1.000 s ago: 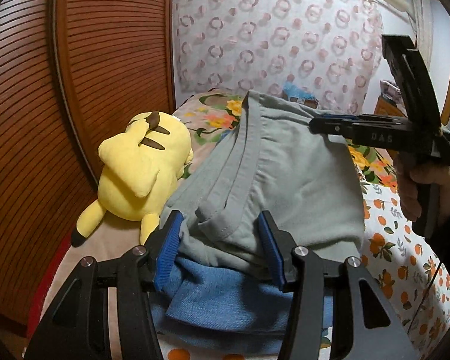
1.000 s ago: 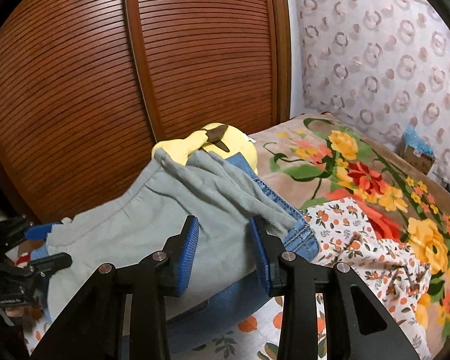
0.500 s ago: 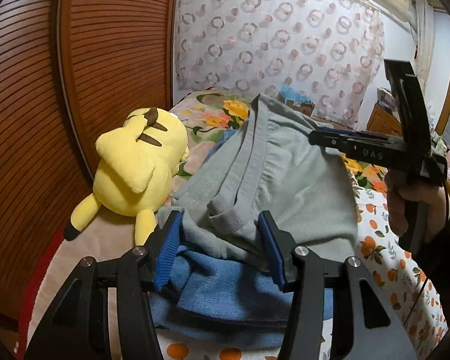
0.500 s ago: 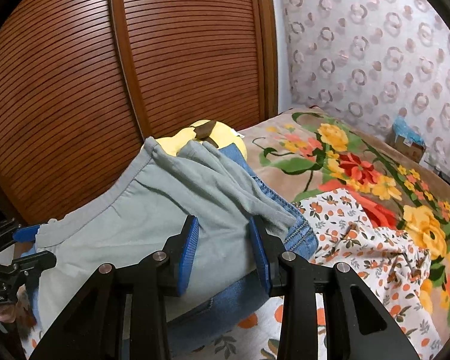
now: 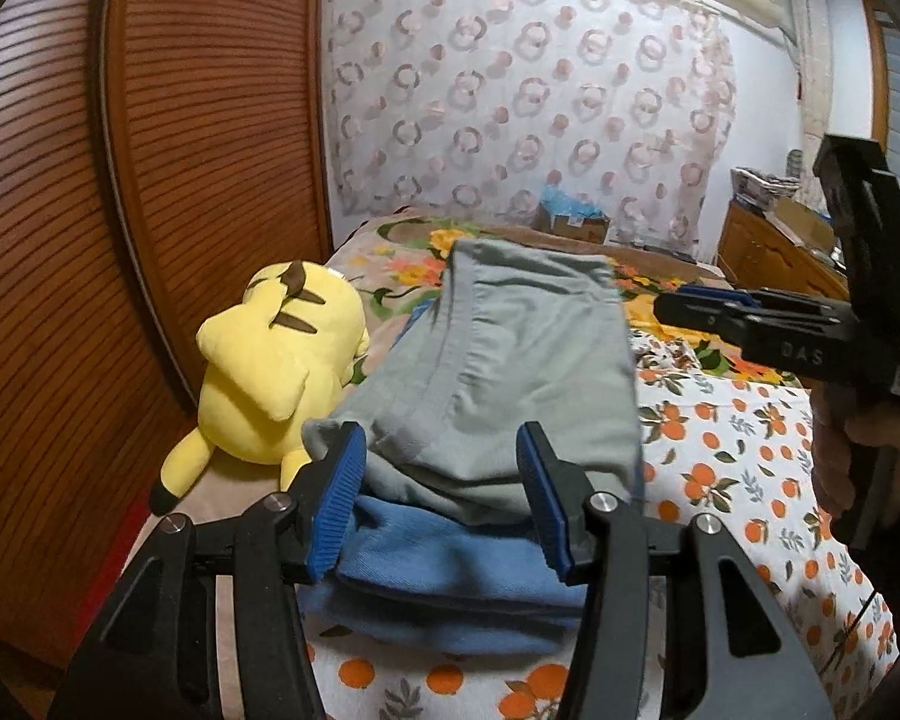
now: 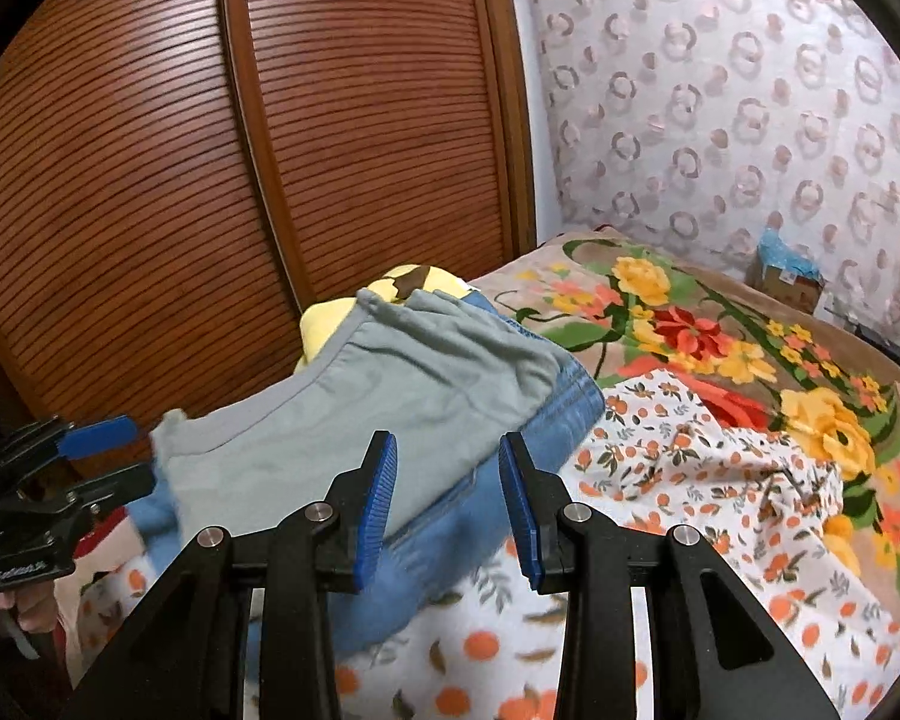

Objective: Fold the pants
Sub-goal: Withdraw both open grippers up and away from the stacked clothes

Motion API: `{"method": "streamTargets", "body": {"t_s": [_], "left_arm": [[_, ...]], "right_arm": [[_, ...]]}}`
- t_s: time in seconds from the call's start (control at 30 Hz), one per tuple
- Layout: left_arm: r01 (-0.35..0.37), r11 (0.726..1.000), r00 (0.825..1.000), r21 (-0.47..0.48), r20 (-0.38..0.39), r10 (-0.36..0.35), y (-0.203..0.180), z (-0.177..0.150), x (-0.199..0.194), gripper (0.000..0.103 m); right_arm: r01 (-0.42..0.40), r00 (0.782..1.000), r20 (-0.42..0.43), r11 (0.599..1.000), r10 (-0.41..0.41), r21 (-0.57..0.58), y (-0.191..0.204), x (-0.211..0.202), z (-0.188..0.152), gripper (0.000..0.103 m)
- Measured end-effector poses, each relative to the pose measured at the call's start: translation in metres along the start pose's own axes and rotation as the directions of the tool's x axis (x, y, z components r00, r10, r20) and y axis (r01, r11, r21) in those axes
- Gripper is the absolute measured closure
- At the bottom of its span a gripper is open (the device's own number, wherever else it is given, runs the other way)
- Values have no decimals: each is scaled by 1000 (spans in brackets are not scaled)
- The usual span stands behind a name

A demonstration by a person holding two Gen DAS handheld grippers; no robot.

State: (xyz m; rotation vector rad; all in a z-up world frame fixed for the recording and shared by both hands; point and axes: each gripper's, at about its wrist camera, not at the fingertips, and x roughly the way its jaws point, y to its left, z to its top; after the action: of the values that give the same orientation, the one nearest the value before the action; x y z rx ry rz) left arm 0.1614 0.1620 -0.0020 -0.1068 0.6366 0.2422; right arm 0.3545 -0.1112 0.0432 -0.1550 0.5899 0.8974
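Both claws are held spread, with nothing pinched. Just ahead of the left claw (image 5: 441, 498), the folded grey pants (image 5: 510, 372) are stacked on folded blue jeans (image 5: 450, 570) on the bed (image 6: 660, 630). To its left, a yellow plush toy (image 5: 276, 366) is seen. The right claw (image 6: 447, 501) is kept at the stack's opposite side, its pads apart from the cloth.

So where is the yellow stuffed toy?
The yellow stuffed toy lies on the bed by the wooden doors, left of the grey pants in the left view; in the right view it peeks out behind them.
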Motion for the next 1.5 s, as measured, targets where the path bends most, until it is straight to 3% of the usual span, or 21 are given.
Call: {"method": "streamTargets", "body": {"t_s": [0.1, 0.3, 0.47, 0.53, 1.13, 1.33, 1.5], "left_arm": [[9, 1000, 1000, 16, 13, -10, -6, 0, -11, 49], [59, 997, 997, 49, 50, -62, -24, -4, -35, 26], [105, 990, 992, 93, 58, -111, -41, -8, -51, 20], [117, 988, 991, 104, 58, -124, -46, -13, -56, 10], [244, 951, 969, 189, -5, -247, -99, -54, -80, 10], [272, 940, 961, 204, -12, -276, -114, -65, -95, 10], [274, 936, 960, 220, -9, -279, -124, -75, -112, 10]], "right_arm": [[14, 1000, 13, 1000, -14, 9, 7, -23, -11, 66], [47, 998, 44, 998, -49, 38, 18, -70, -31, 66], [85, 994, 65, 995, -88, 52, 29, -107, -53, 66], [98, 992, 68, 994, -102, 57, 33, -118, -60, 66], [218, 970, 83, 967, -230, 135, 73, -188, -118, 66], [252, 959, 89, 951, -271, 179, 90, -218, -140, 56], [305, 942, 76, 929, -327, 209, 106, -243, -160, 40]]}}
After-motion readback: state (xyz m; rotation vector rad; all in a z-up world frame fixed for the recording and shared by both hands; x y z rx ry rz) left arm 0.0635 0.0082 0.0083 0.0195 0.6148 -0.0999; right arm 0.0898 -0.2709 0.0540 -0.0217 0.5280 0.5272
